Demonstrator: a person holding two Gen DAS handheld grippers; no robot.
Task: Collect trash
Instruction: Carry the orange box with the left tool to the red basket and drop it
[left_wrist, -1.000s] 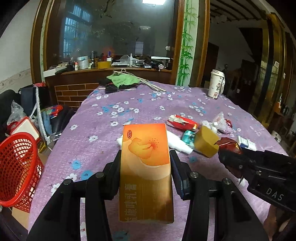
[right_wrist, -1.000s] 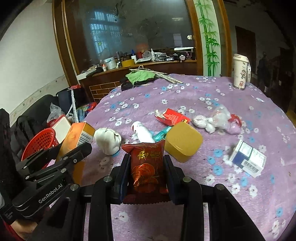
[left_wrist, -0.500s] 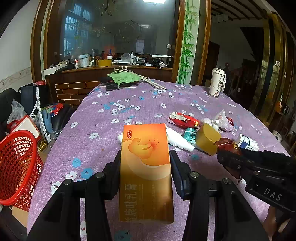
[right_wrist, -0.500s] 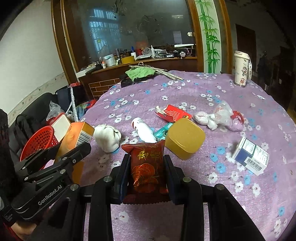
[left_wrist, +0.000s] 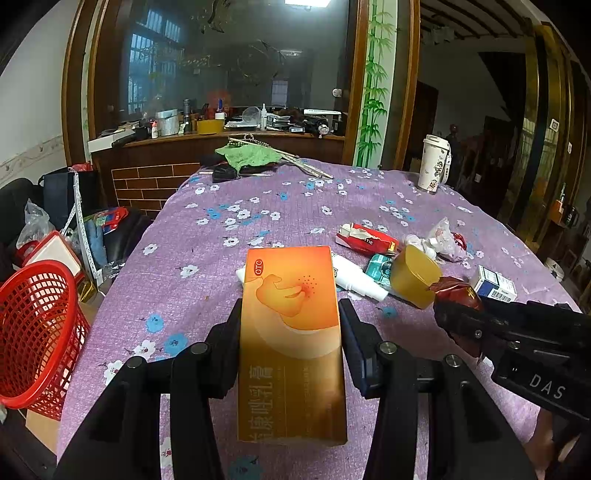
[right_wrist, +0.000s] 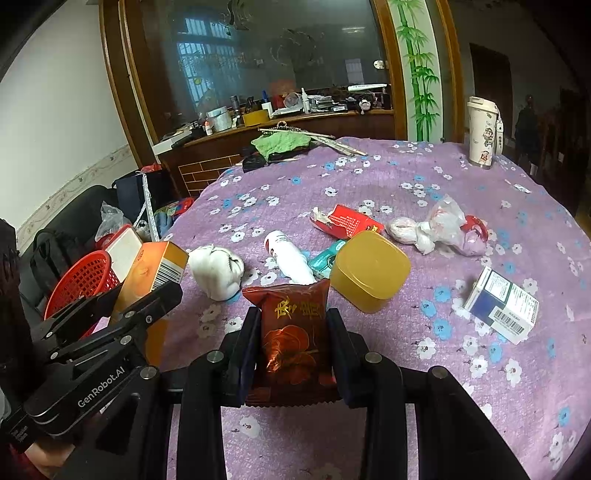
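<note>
My left gripper (left_wrist: 290, 321) is shut on an orange medicine box (left_wrist: 291, 332) and holds it above the purple flowered tablecloth (left_wrist: 258, 206). My right gripper (right_wrist: 291, 328) is shut on a dark red snack packet (right_wrist: 293, 332); the packet also shows in the left wrist view (left_wrist: 456, 291). On the table lie a yellow tub (right_wrist: 369, 269), a white bottle (right_wrist: 290, 258), a white wad (right_wrist: 218, 271), a red carton (right_wrist: 347, 223), a teal packet (right_wrist: 325, 258), a knotted plastic bag (right_wrist: 439, 229) and a blue-white box (right_wrist: 502, 304). A red mesh basket (left_wrist: 35, 332) stands off the table's left edge.
A white tumbler (left_wrist: 434, 168) stands at the far right of the table. A green cloth (left_wrist: 249, 155), dark items and sticks lie at the far edge. A cluttered wooden counter (left_wrist: 221, 136) is behind. Bags and boxes (left_wrist: 55, 236) sit on the floor at left.
Both grippers have drawn back and risen slightly with their loads; the table items sit a little farther off. Both grips are unchanged.
</note>
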